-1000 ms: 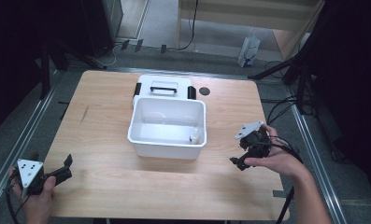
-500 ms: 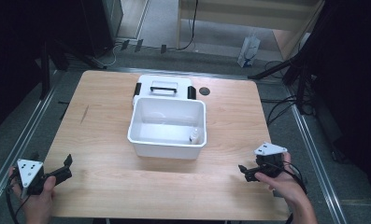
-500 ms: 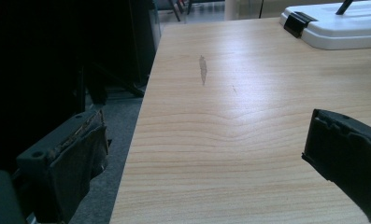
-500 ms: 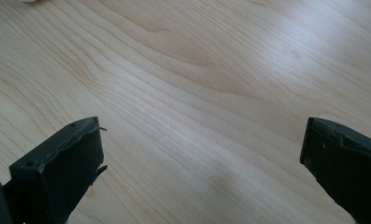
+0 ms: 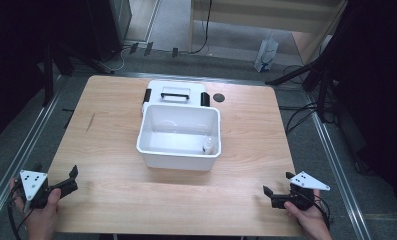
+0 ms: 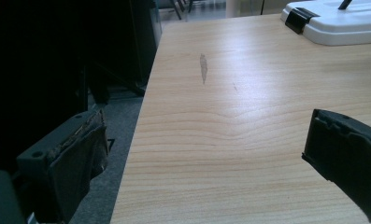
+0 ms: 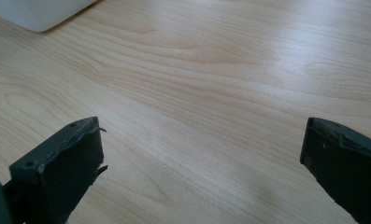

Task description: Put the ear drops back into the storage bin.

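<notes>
2 grippers, both with jaws wide and empty: my left gripper [image 5: 56, 184] lower left, right gripper [image 5: 277, 192] lower right. The tub [image 5: 179, 136] sits mid-frame; I should approach its rim level and slowly.

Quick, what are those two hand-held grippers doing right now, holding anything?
Left hand-held gripper: open, holding nothing, at the table's near left corner.
Right hand-held gripper: open, holding nothing, near the right corner.
</notes>
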